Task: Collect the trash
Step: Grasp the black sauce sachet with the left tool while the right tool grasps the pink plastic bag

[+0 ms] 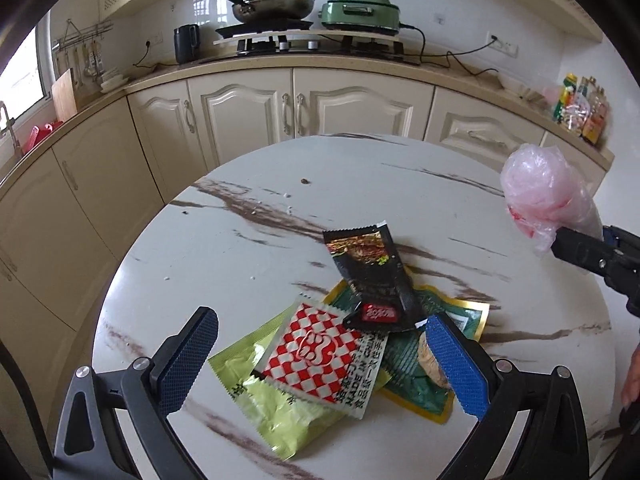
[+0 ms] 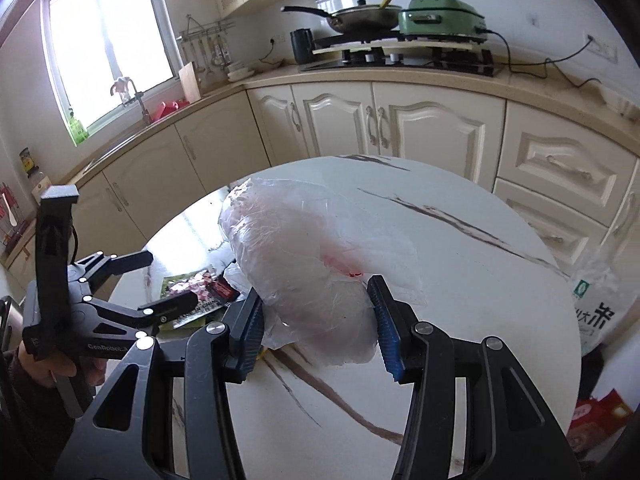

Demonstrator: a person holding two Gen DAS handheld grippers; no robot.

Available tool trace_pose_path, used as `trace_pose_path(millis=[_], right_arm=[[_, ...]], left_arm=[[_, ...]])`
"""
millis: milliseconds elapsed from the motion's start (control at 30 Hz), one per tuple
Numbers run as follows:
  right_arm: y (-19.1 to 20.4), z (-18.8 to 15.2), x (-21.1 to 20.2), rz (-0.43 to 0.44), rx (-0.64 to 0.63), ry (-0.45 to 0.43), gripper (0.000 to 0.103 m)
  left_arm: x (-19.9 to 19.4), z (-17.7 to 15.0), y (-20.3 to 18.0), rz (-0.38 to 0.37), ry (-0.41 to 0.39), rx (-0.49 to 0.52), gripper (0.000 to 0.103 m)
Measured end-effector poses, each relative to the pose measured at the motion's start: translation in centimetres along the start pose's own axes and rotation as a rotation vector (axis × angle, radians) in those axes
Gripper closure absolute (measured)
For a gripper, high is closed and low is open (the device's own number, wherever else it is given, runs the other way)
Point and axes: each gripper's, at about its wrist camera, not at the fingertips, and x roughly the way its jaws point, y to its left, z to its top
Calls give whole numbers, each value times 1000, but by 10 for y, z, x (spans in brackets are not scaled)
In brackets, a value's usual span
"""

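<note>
A pile of snack wrappers lies on the round marble table point(image 1: 360, 184): a black wrapper point(image 1: 370, 268) on top, a red-and-white checked packet point(image 1: 320, 354), a light green packet point(image 1: 280, 412) and a dark green, gold-edged one point(image 1: 460, 314). My left gripper point(image 1: 324, 354) hangs open just over the pile, its blue pads on either side of the checked packet without touching it. My right gripper point(image 2: 316, 320) is shut on a crumpled pinkish clear plastic bag point(image 2: 304, 256), held above the table. The bag point(image 1: 540, 196) and the right gripper's fingers point(image 1: 588, 250) show at the right edge of the left wrist view.
Cream cabinets and a countertop point(image 1: 280, 66) curve behind the table, with a hob, a pan point(image 1: 276, 6), a green cooker point(image 1: 362, 12) and a black kettle point(image 1: 186, 42). A white rice sack point(image 2: 600, 304) and red boxes point(image 2: 596, 416) stand beside the table on the right.
</note>
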Motion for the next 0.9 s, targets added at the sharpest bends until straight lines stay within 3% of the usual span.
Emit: trace_pose_path(millis=[133, 233, 300, 467, 533, 567, 667, 767, 800, 900], right_arm=[[-5, -2, 3, -27, 4, 12, 56], [-8, -2, 5, -31, 9, 20, 56], [-9, -2, 8, -23, 12, 28, 56], [-12, -4, 12, -21, 15, 33, 56], [-14, -5, 14, -17, 22, 35, 56], [-15, -5, 15, -16, 26, 36, 56], [-17, -7, 17, -5, 34, 40, 56], [-16, -9, 16, -3, 37, 39, 56], [-17, -9, 16, -1, 38, 40, 56], [-15, -11, 17, 1, 38, 42, 56]], left_arm=[[28, 19, -18, 0, 43, 5, 1], [50, 33, -28, 6, 78, 15, 9], [67, 40, -33, 11, 117, -5, 19], [93, 48, -32, -22, 149, -27, 27], [97, 50, -36, -29, 136, 7, 37], [97, 51, -37, -47, 125, 17, 53], [99, 52, -37, -59, 122, 28, 59], [91, 48, -30, -84, 99, 18, 73], [87, 47, -29, -74, 84, 21, 97], [76, 41, -22, -117, 88, 7, 98]])
